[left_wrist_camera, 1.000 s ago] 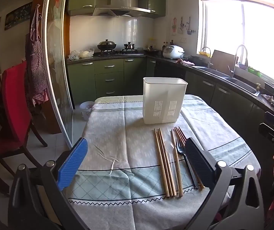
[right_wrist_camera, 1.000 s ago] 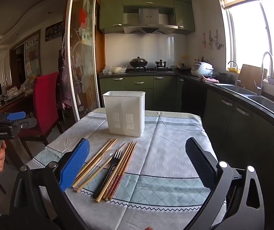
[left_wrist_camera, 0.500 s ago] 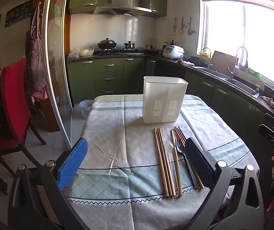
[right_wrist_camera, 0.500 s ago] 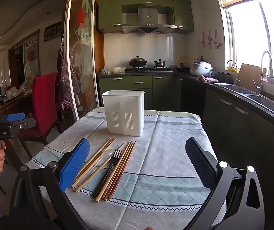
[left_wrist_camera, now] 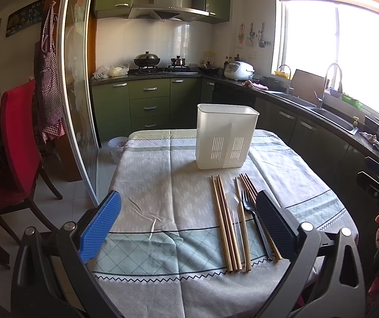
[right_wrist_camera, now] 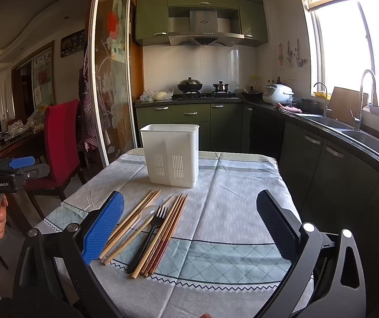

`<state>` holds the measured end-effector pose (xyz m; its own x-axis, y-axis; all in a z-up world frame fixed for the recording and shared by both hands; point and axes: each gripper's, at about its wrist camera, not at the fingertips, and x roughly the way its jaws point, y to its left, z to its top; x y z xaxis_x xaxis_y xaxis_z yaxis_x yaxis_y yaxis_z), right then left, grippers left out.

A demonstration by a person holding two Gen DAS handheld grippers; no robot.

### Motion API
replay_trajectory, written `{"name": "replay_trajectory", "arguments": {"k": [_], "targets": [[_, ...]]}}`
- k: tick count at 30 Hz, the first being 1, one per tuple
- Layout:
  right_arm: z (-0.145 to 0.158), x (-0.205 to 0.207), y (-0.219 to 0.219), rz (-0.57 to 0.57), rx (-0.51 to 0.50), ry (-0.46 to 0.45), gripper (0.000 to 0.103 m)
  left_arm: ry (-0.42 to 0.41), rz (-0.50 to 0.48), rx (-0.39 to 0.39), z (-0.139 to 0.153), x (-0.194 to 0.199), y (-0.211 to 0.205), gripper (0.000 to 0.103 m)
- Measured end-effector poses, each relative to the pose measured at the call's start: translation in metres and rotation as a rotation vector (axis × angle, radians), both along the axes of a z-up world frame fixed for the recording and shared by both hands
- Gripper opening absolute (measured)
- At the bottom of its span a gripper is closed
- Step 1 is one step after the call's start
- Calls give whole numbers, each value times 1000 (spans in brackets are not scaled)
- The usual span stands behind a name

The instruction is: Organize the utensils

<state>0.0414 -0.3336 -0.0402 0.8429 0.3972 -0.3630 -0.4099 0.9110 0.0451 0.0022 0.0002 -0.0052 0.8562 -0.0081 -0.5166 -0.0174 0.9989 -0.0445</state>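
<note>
A white slotted utensil holder [left_wrist_camera: 225,137] [right_wrist_camera: 172,153] stands upright on the clothed table. In front of it lie several wooden chopsticks [left_wrist_camera: 224,220] [right_wrist_camera: 133,217], a clear plastic spoon [left_wrist_camera: 234,206] [right_wrist_camera: 147,213], a black fork [left_wrist_camera: 253,217] [right_wrist_camera: 149,235] and reddish chopsticks [left_wrist_camera: 247,182] [right_wrist_camera: 171,228]. My left gripper [left_wrist_camera: 186,212] is open and empty, held above the table's near edge, left of the utensils. My right gripper [right_wrist_camera: 189,214] is open and empty, above the near edge, with the utensils by its left finger.
The table [left_wrist_camera: 163,175] carries a grey-green cloth. A red chair [left_wrist_camera: 17,143] [right_wrist_camera: 62,137] and a glass sliding door [left_wrist_camera: 78,100] stand to the left. Kitchen counters with a sink [right_wrist_camera: 367,140] run along the right and back.
Both grippers drifted very slightly; the view shifted a little. Nothing on the table moved.
</note>
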Motion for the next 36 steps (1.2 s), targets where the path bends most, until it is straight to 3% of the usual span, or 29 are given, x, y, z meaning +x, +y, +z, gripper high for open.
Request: {"name": "replay_trajectory", "arguments": {"k": [36], "targets": [[-5,0,3,1,-2,3,99,1,1,-8,-2,0,-1,97]]}}
